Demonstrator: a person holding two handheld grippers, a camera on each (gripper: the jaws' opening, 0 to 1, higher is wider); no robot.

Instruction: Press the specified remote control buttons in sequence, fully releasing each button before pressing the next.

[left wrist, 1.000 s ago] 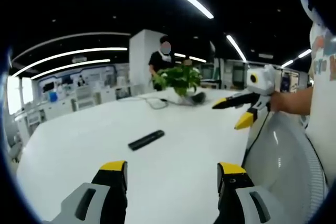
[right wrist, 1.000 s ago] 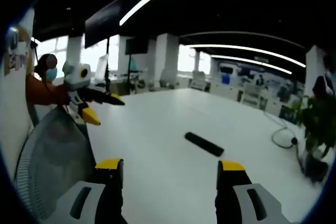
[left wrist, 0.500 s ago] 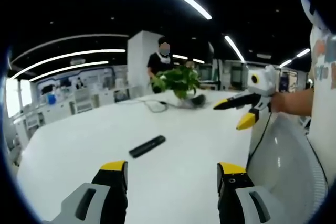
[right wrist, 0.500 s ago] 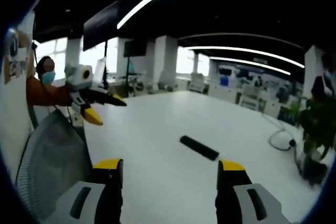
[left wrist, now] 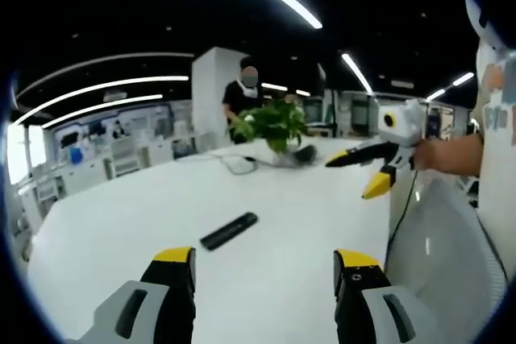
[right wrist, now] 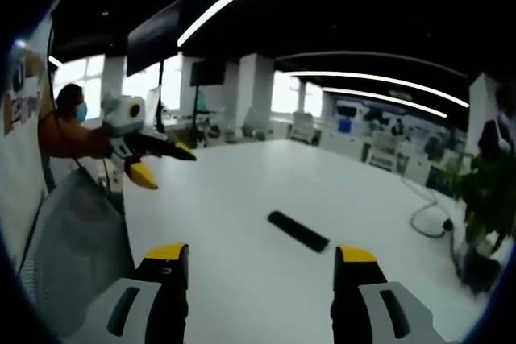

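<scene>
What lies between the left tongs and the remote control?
Bare white table lies between the left tongs and the remote control, seen in the left gripper view.

A large white table [left wrist: 306,223] with a smooth, glossy top spreads across the lower half of the left gripper view, and across the middle and lower right of the right gripper view. A slim black remote control [left wrist: 229,231] lies flat on it, left of centre, angled; in the right gripper view it sits near centre. Toward the far edge stands a leafy green potted plant [left wrist: 274,122], with a dark cable [left wrist: 238,164] looped on the tabletop just beside it.
</scene>
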